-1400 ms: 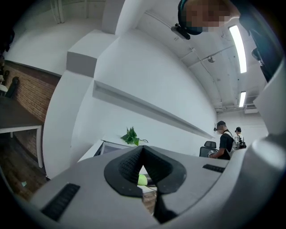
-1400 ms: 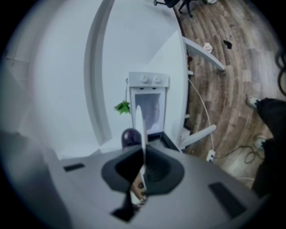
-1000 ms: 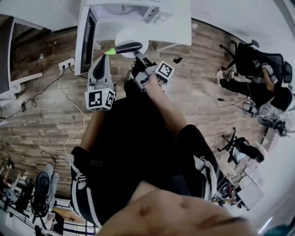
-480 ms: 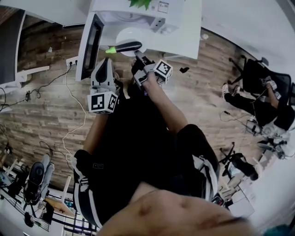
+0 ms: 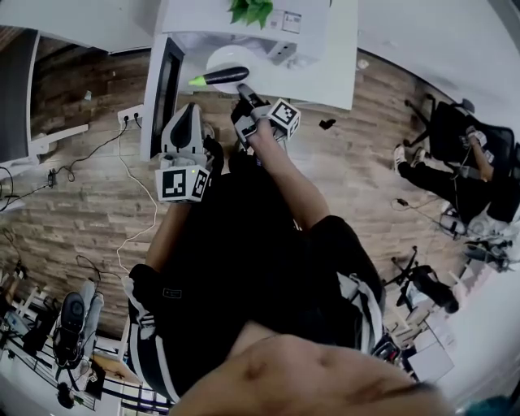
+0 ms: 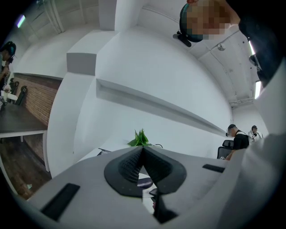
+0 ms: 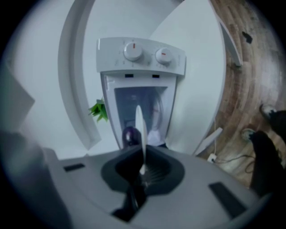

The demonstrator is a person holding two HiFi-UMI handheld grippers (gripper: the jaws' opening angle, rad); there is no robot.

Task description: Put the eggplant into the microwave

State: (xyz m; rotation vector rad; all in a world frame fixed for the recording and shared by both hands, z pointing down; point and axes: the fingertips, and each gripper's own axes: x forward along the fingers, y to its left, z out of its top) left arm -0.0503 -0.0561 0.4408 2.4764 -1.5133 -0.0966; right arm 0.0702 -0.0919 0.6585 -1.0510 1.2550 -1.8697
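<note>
A dark eggplant (image 5: 219,77) with a green stem lies on a white plate (image 5: 236,58). My right gripper (image 5: 242,92) is shut on the plate's near rim and holds it at the mouth of the white microwave (image 5: 276,36). The microwave's door (image 5: 165,89) stands swung open to the left. In the right gripper view the plate (image 7: 139,127) shows edge-on between the jaws, the purple eggplant (image 7: 130,135) beside it, and the open cavity (image 7: 154,109) sits under two knobs. My left gripper (image 5: 189,110) is shut and holds nothing, close to the door.
A potted plant (image 5: 252,10) stands on the microwave, which rests on a white table (image 5: 333,77). A power strip with cables (image 5: 123,116) lies on the wooden floor at left. At right there are office chairs and a seated person (image 5: 471,162).
My right gripper has carried the plate with the eggplant closer to the microwave's opening. The left gripper has moved forward alongside the open door.
</note>
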